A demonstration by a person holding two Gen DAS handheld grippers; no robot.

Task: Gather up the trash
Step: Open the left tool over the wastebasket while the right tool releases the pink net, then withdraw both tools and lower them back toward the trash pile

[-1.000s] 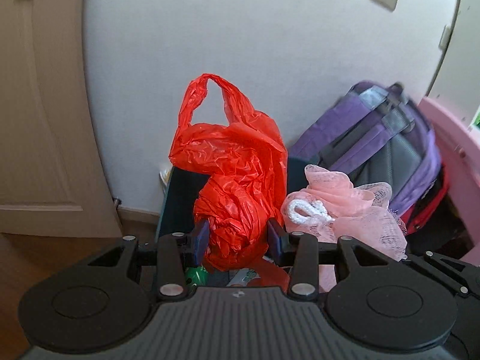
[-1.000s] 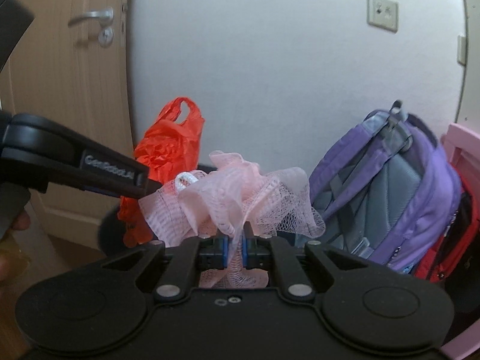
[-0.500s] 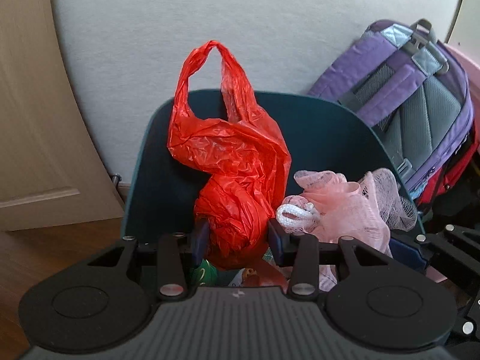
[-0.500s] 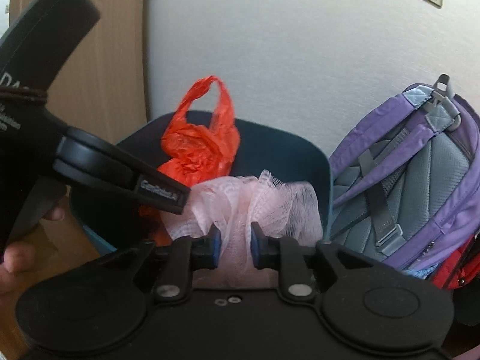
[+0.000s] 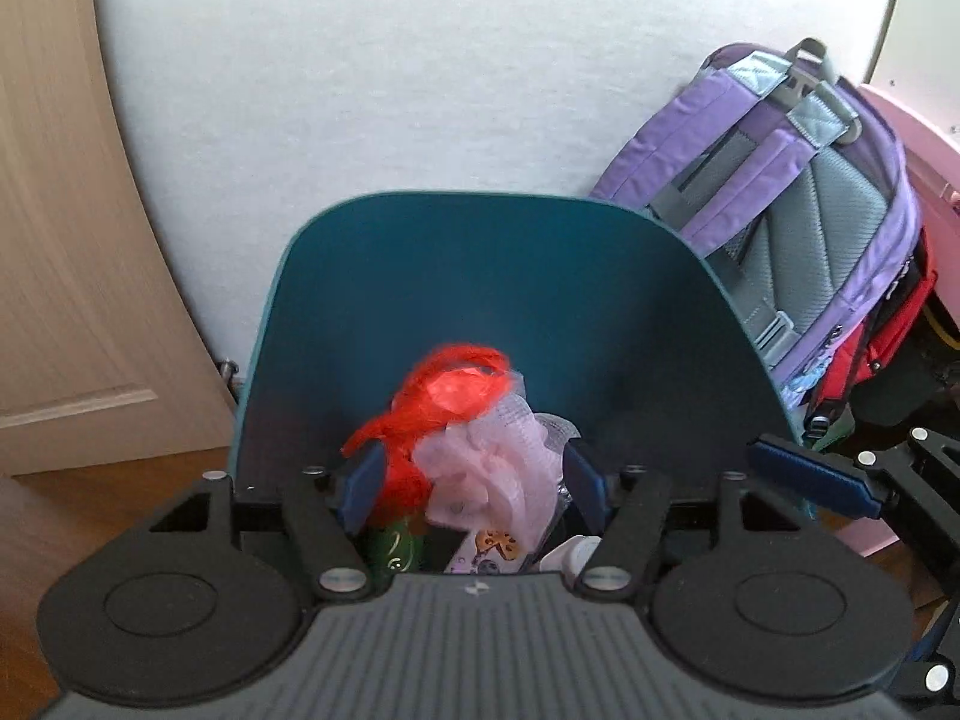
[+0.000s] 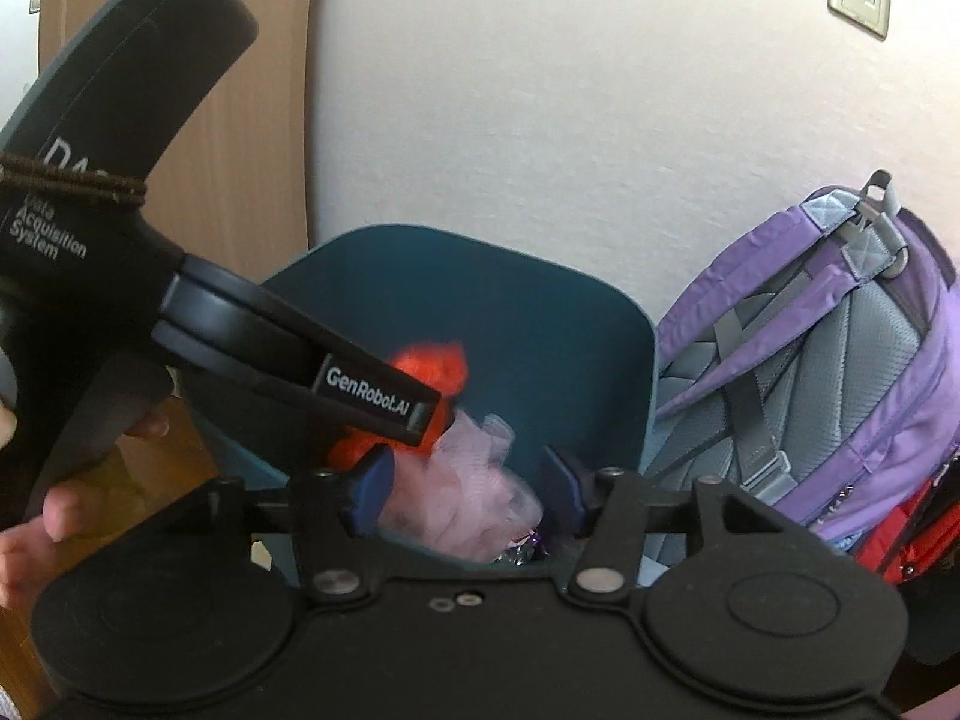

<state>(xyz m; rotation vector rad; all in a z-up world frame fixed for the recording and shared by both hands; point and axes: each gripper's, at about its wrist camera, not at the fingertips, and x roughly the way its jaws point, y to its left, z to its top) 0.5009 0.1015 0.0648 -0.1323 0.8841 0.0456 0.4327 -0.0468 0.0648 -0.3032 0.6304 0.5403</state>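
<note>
Both grippers are hanging over a teal bin point(image 5: 480, 300), and both are standing released, with nothing between the blue pads.

In the left wrist view, the left gripper point(image 5: 474, 483) is spreading its fingers wide above the bin mouth. A red bag point(image 5: 447, 396) is lying inside the bin, at about 12 o'clock from the gripper's middle. A pink mesh puff point(image 5: 492, 474) is lying against the bag on its 4 o'clock side; the two are touching. Neither pad is pressing on them. Under them, more trash is showing: a green item point(image 5: 396, 546) at 7 o'clock and a wrapper point(image 5: 489, 549) with a cookie print at 6 o'clock. One blue pad of the right gripper point(image 5: 810, 480) is showing at 3 o'clock, over the right rim of the bin.

In the right wrist view, the right gripper point(image 6: 465, 489) is also holding its fingers apart above the bin point(image 6: 540, 330). The puff point(image 6: 474, 504) is lying between and below the pads, not gripped. The bag point(image 6: 438, 369) is sitting behind it at 12 o'clock, partly hidden by the left gripper point(image 6: 414, 414), which is crossing in from 10 o'clock. A hand point(image 6: 36, 534) is holding that gripper's handle at 9 o'clock.

A purple backpack point(image 6: 840, 360) is leaning on the white wall point(image 6: 570, 120) just beside the bin, at 3 o'clock. A wooden door point(image 5: 60, 240) is standing at 9 o'clock.
</note>
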